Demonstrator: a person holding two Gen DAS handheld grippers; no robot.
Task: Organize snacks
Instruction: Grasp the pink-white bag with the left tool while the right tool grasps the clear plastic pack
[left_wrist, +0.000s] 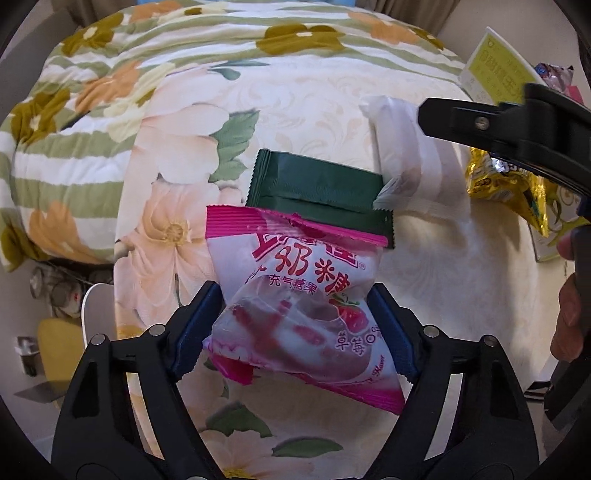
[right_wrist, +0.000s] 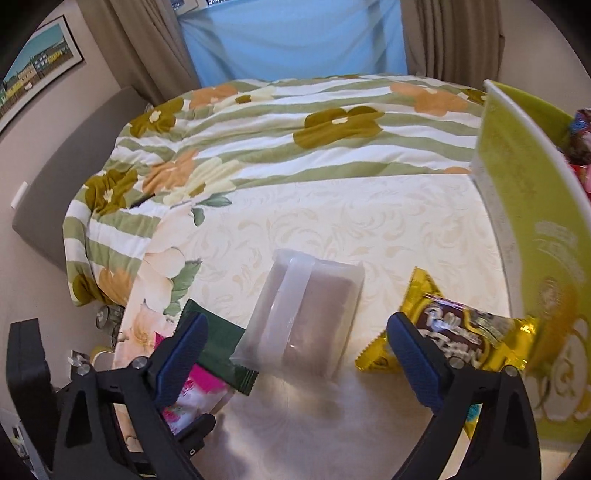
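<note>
On the bed, over its cream floral sheet: pink-and-white strawberry candy packet, puffy plastic film, lying partly across a flat dark green foil sachet. Left gripper down around the pink packet, jaws drawn in on both flanks, blue pads touching the film and creasing it; gripped, by the look of it, though how firmly cannot be told. Right gripper poised above a translucent white wrapped bar, jaws wide apart and touching nothing, one pad over the green sachet's edge, the other just beside a gold foil snack packet. Standing at the right, a yellow-green cardboard box with more wrapped sweets inside, likely the place for sorting.

Handling, as a judgement: pink packet light, air-filled and soft, film slippery; apt to squirm or pop out if pinched hard across the pillow. Better taken low across the middle, as now, or by the crimped pink seam. Contents apparently soft sweets, so no fear of breakage, only of crushing. Green sachet beneath may drag along when the pink one lifts. White bar stiffer and flat, hard to get under on the yielding sheet; best pinched across its narrow width, pressing slightly into the bedding.
</note>
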